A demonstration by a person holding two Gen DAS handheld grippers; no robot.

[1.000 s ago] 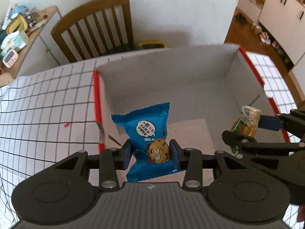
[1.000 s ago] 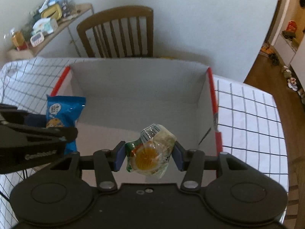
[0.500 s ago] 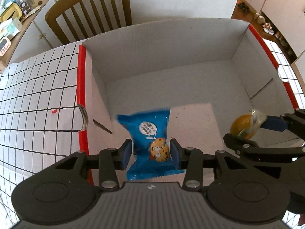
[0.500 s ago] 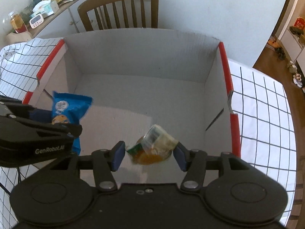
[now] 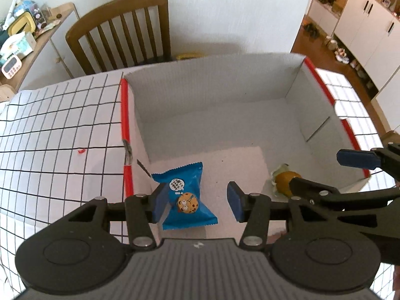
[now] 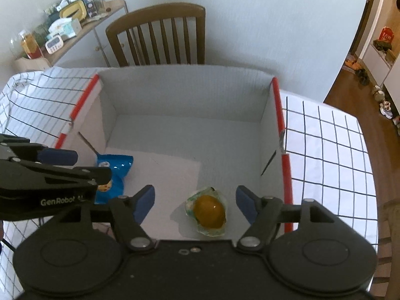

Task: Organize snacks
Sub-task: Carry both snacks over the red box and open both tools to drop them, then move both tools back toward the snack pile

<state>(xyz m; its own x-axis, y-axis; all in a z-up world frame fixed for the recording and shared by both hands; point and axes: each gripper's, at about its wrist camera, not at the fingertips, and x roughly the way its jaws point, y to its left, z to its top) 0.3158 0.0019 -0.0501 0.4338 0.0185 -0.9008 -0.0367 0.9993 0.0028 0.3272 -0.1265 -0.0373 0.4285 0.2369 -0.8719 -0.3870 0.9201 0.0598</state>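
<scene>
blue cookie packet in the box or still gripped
In the box. The packet lies flat on the box floor, and the left gripper is open, its fingers spread clear of it.

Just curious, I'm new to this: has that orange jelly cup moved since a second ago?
Yes. The jelly cup dropped from the right gripper onto the box floor.

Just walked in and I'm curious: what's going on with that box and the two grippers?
A person is sorting snacks into a cardboard box on a checked tablecloth, with a handheld gripper in each hand. Both snacks lie on the box floor: a blue cookie packet at the left, a wrapped orange-yellow snack at the right. The left gripper and right gripper hover over them with jaws open, holding nothing.
</scene>
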